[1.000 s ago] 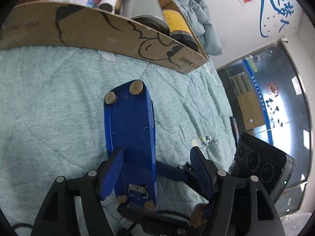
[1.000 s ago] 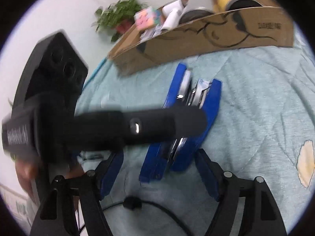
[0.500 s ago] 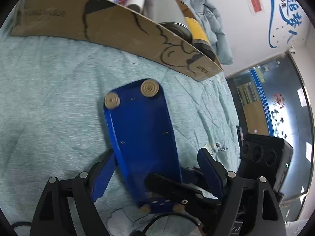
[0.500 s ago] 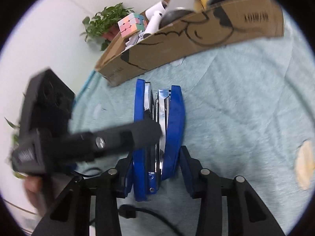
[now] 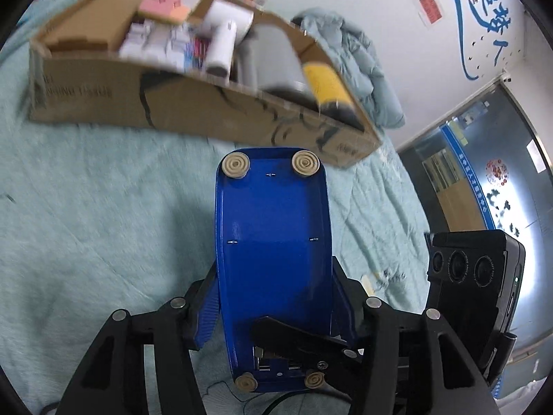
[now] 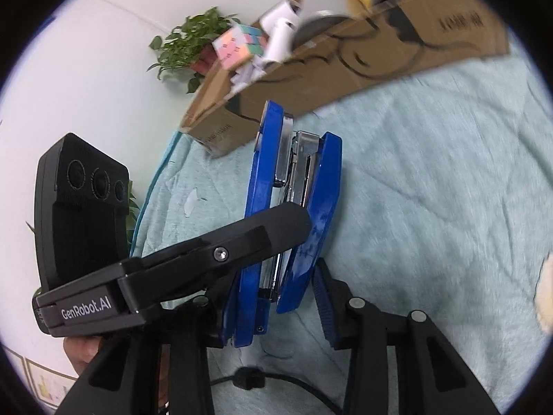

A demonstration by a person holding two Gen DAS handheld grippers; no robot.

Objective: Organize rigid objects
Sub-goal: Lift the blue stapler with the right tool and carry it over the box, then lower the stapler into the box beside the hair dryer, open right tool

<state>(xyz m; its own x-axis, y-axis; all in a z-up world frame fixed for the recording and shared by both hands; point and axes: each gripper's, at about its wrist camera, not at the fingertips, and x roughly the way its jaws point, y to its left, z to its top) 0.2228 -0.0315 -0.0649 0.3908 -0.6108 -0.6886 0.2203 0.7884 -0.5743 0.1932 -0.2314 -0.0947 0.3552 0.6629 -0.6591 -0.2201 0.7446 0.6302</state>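
Carry step: large blue metal stapler [image 5: 273,242] pinched by left gripper [image 5: 273,314] and right gripper [image 6: 273,297], lifted just before open brown cardboard box [image 5: 114,93]. Next: judged lift over rim, release inside.

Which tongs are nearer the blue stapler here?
Left, narrowly. The left tongs clamp the blue stapler by its sides; the right tongs straddle its rear end, with what looks like a slim gap at one pad.

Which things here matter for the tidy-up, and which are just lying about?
In play: blue stapler, gripped by left tool and right tool; cardboard box of sorted items.

Lying about: potted plant, grey jacket, teal quilt.
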